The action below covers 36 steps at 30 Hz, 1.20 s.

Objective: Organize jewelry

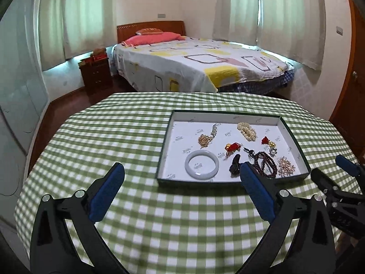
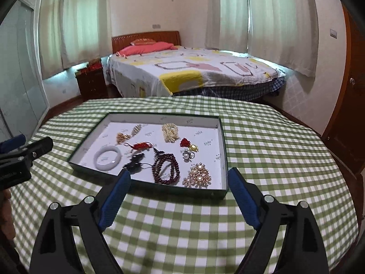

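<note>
Right wrist view | shallow green-walled white-lined tray [image 2: 224,146] on bench holds white jade bangle [image 2: 108,158], dark red bead strand [image 2: 165,170] | left gripper [image 1: 180,171], right gripper [image 2: 179,178] jaws apart, empty

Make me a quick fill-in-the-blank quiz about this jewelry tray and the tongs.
1. The pale bangle lies inside the ___.
2. Both the left tongs and right tongs are ___.
3. The tablecloth is checked white and ___.
4. The dark red bead string lies beside the ___ brooch.

Missing words: tray; open; green; pearl
</note>
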Each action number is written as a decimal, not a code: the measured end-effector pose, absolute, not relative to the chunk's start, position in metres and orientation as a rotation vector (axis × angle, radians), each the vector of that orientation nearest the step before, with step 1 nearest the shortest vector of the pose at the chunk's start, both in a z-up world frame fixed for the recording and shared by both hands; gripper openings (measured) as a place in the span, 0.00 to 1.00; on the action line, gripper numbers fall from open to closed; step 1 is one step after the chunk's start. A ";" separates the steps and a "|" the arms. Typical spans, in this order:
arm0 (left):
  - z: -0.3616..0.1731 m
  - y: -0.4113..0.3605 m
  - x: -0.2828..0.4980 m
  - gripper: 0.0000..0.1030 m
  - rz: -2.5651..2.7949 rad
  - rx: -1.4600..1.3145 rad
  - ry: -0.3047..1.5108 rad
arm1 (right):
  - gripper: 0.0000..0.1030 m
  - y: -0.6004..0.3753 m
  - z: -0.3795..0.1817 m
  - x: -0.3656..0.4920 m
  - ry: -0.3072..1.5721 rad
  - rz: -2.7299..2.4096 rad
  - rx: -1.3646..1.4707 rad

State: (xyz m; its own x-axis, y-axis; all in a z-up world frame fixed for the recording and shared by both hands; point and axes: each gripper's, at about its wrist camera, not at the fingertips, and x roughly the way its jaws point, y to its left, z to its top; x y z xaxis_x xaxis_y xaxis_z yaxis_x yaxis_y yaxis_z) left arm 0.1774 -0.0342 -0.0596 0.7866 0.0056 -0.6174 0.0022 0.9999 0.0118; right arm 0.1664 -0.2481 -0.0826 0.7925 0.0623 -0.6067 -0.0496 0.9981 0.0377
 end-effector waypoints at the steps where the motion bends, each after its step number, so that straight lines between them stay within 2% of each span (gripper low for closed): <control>1: -0.056 -0.032 0.169 0.96 0.005 0.008 0.660 | 0.82 -0.248 -0.078 0.161 0.641 0.061 0.022; 19: 0.017 -0.011 0.071 0.96 0.027 -0.042 0.509 | 0.82 -0.244 -0.005 0.072 0.462 0.062 0.006; 36: 0.037 -0.016 0.037 0.96 0.006 -0.018 0.433 | 0.83 -0.250 0.010 0.047 0.385 0.048 0.015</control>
